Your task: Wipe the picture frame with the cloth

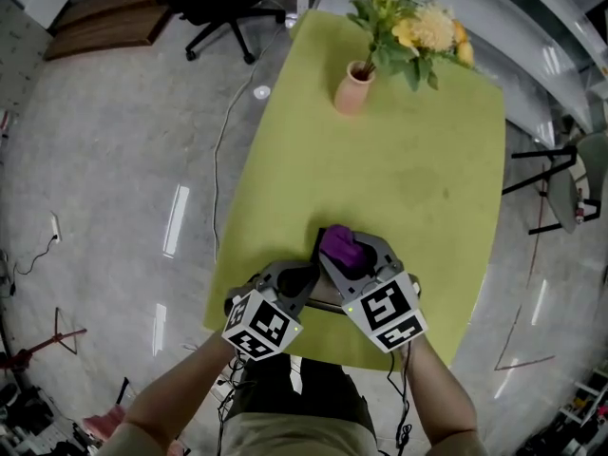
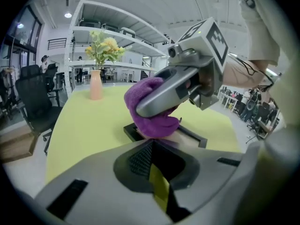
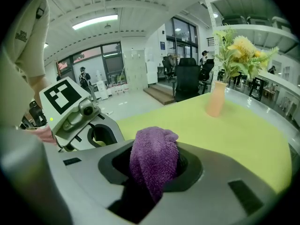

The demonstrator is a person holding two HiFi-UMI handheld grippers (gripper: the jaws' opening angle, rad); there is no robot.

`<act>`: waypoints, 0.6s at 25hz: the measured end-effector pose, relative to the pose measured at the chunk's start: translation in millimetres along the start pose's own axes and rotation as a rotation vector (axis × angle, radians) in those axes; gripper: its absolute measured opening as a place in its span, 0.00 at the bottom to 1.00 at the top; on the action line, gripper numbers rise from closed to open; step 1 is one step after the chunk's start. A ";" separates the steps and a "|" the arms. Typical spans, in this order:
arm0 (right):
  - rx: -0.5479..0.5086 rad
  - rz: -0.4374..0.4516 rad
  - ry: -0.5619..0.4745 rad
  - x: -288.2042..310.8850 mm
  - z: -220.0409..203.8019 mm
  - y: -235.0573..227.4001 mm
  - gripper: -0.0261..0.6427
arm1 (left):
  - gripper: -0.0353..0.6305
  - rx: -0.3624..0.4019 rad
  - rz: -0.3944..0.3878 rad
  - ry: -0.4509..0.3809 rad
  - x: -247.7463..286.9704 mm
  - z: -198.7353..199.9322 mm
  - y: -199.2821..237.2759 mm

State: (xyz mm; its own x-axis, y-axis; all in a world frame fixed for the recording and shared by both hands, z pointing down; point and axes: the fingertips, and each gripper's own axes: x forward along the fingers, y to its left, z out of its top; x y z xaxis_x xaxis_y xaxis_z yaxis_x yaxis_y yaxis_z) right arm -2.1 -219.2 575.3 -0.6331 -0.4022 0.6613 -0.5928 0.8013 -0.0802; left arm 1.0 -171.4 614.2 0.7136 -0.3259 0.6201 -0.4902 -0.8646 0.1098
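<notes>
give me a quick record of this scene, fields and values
table: green
picture frame: black, lying flat at the table's near end
cloth: purple, bunched, resting on the frame
right gripper: shut on the cloth
left gripper: at the frame's near edge, jaws nearly together, grip unclear
vase: holds flowers, far end

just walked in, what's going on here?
A person is working at a green table with a gripper in each hand. The right gripper is shut on a purple cloth and has it down on the black picture frame, which lies flat near the table's near edge. The left gripper sits at the frame's near side with its jaws nearly together; whether they pinch the frame isn't clear.
</notes>
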 end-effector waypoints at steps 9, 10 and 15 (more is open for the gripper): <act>0.013 0.014 0.041 34.7 -17.0 6.2 0.24 | 0.06 -0.031 -0.027 0.016 1.0 -1.1 1.5; 0.003 0.011 0.054 37.0 -19.4 6.3 0.24 | 0.06 -0.037 -0.032 0.018 1.3 -1.1 1.7; 0.017 0.008 0.116 33.8 -25.2 5.3 0.22 | 0.06 -0.045 -0.032 0.023 -0.3 -1.5 1.7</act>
State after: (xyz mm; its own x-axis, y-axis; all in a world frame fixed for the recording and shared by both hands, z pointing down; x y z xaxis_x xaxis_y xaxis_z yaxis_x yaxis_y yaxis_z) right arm -14.2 -217.4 615.9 -0.5763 -0.3410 0.7427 -0.5972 0.7961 -0.0979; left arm -0.8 -172.3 615.4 0.7179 -0.2887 0.6335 -0.4896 -0.8563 0.1646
